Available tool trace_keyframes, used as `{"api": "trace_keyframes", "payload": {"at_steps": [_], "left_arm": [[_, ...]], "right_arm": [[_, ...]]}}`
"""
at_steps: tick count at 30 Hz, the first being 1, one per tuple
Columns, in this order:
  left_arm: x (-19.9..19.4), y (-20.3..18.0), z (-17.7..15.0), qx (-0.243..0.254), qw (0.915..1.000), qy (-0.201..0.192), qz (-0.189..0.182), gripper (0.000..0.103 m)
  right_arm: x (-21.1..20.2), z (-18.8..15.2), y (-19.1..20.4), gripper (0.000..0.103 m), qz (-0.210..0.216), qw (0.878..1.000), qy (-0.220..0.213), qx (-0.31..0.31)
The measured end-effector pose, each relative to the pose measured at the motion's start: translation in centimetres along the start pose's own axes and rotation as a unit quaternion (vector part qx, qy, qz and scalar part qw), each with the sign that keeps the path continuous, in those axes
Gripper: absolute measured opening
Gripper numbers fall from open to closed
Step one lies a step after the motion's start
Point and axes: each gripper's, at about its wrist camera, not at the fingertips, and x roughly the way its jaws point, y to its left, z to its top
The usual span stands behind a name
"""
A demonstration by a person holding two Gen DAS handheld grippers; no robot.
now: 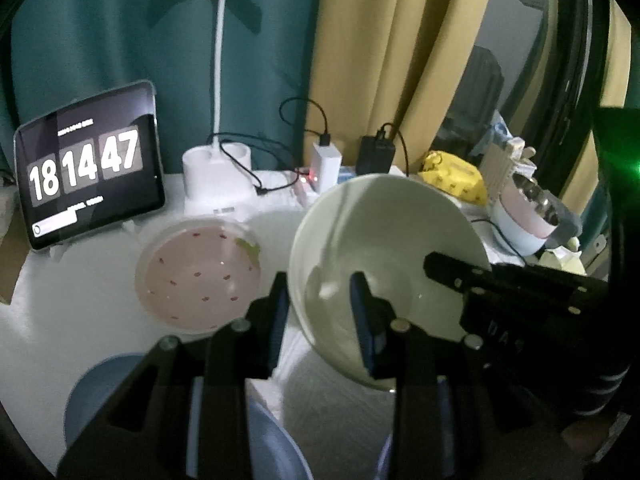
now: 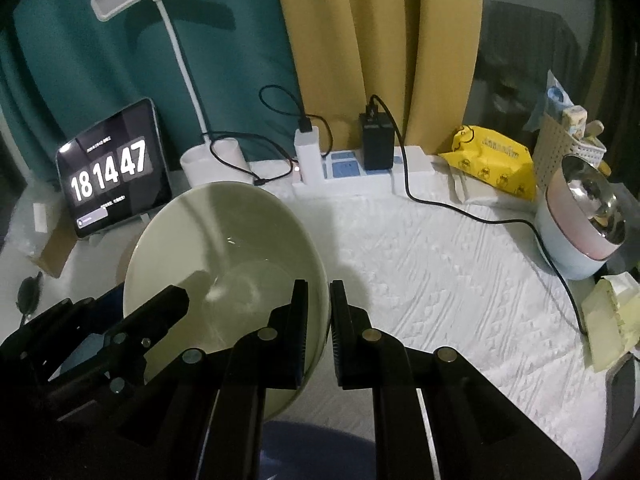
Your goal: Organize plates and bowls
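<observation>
Above tabletop (image 2: 440, 260): bowl (image 1: 384, 248) is hanging tilted, clear of the cloth.
Left claw (image 1: 320, 304): is pinching the bowl's near rim, one pad inside.
Right claw (image 2: 318, 320): is clenching the opposite rim.
Handling: looking stiff, glazed, slippery, breakable; rim grips seem best.
Pink plate (image 1: 200, 276): is lying just beside.

Bench (image 2: 440, 280) under a white textured cloth. Along the far edge: tablet clock (image 2: 114, 168) toward the left corner, lamp base (image 2: 212, 164), white power strip (image 2: 360, 172), yellow packet (image 2: 492, 164). Pink speckled plate (image 1: 198, 276) mid-bench; pink-and-white pot (image 2: 576, 220) at the right edge.
</observation>
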Motion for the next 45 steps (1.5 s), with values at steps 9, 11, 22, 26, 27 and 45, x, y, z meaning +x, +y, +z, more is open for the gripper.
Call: {"api": "trace_keyframes", "payload": {"at_steps": [9, 11, 22, 26, 27, 45], "left_arm": [[-2.5, -0.3, -0.1, 0.001, 0.9998, -0.018, -0.003, 0.031], [-3.0, -0.5, -0.1, 0.002, 0.9998, -0.022, -0.003, 0.031], [-5.9, -1.6, -0.6, 0.012, 0.9992, -0.037, -0.008, 0.031], [-6.9, -2.1, -1.1, 0.016, 0.9991, -0.039, -0.009, 0.031], [-7.1, -2.2, -1.2, 0.017, 0.999, -0.04, -0.01, 0.031], [-9.5, -4.0, -4.2, 0.023, 0.999, -0.035, -0.016, 0.031]], "right_arm": [[-2.4, -0.2, 0.5, 0.011, 0.003, 1.0, -0.018, 0.0], [-3.1, -0.3, 0.6, 0.011, 0.003, 1.0, -0.022, 0.001], [-6.0, -1.2, 0.5, 0.011, 0.005, 0.999, -0.039, 0.008], [-6.9, -1.7, 0.4, 0.011, 0.006, 0.999, -0.042, 0.012], [-7.2, -1.9, 0.4, 0.011, 0.007, 0.999, -0.043, 0.015], [-10.2, -5.4, -0.5, 0.012, 0.006, 0.999, -0.046, 0.025]]}}
